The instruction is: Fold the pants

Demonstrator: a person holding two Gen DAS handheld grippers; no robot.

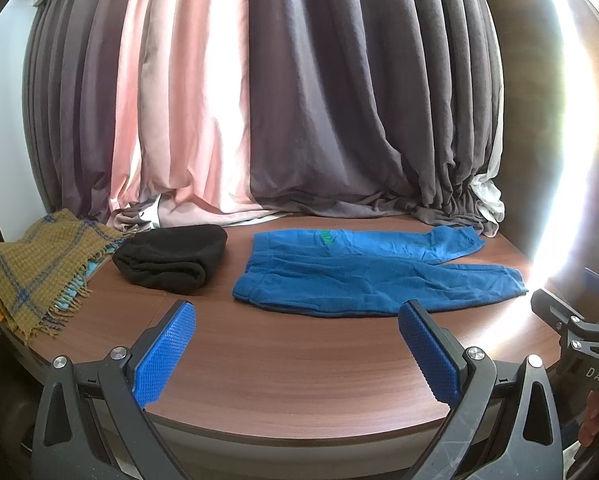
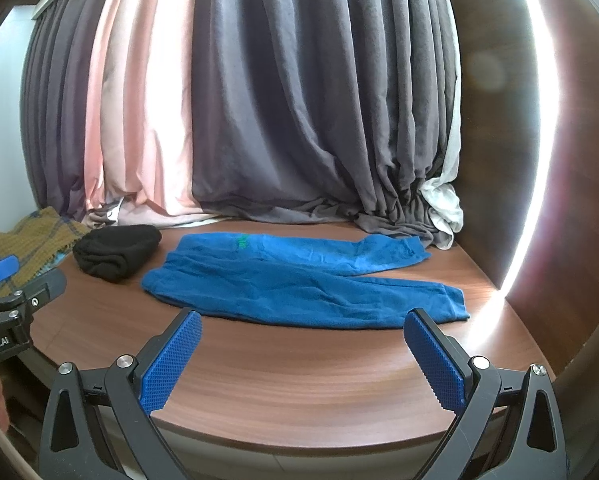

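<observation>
Fold not begun: the blue pants (image 1: 363, 272) are lying flat on the wooden table (image 1: 283, 368), legs apart.
You're holding the left gripper (image 1: 295, 354) and right gripper (image 2: 301, 356) short of them, jaws spread, gripping nothing.

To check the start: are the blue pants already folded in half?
No, the blue pants lie spread flat on the table, both legs extended.

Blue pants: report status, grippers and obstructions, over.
Left gripper and right gripper open, empty, short of the cloth. Blue pants flat, unfolded, legs pointing right. Black folded garment beside waistband, apart.
</observation>
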